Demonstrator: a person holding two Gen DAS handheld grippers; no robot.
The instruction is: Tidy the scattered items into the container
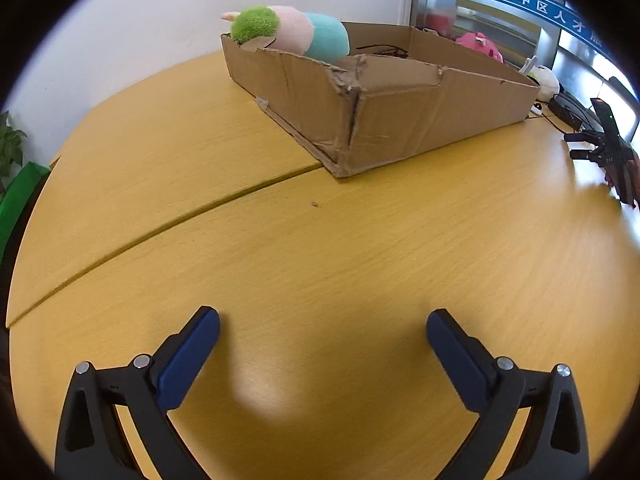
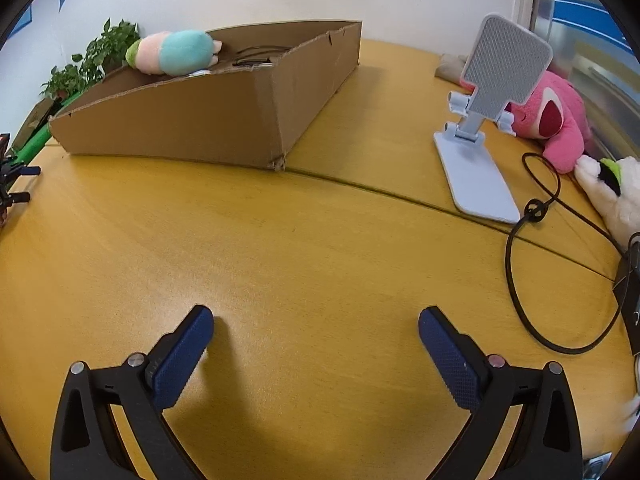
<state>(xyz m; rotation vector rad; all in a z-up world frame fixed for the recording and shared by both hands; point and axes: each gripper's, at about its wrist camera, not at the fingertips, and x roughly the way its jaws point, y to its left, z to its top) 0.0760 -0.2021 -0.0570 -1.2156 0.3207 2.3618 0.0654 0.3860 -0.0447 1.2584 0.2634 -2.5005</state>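
A shallow cardboard box [image 1: 400,128] stands on the yellow wooden table [image 1: 320,260]; it also shows in the right wrist view [image 2: 200,124]. A green, pink and teal plush toy [image 1: 288,32] lies on its far end, also seen in the right wrist view [image 2: 176,54], next to a black cable in the box [image 1: 380,50]. On the table at the right lie a white phone stand [image 2: 484,120], a pink plush [image 2: 556,120], a white plush [image 2: 612,196] and a black cable [image 2: 532,240]. My left gripper [image 1: 322,328] is open and empty above bare table. My right gripper [image 2: 316,328] is open and empty too.
A seam [image 1: 160,228] runs across the table. The right gripper shows at the right edge of the left wrist view [image 1: 608,152]. Potted plants [image 2: 92,60] stand behind the box. A black device [image 2: 630,280] lies at the right table edge. A white wall is behind.
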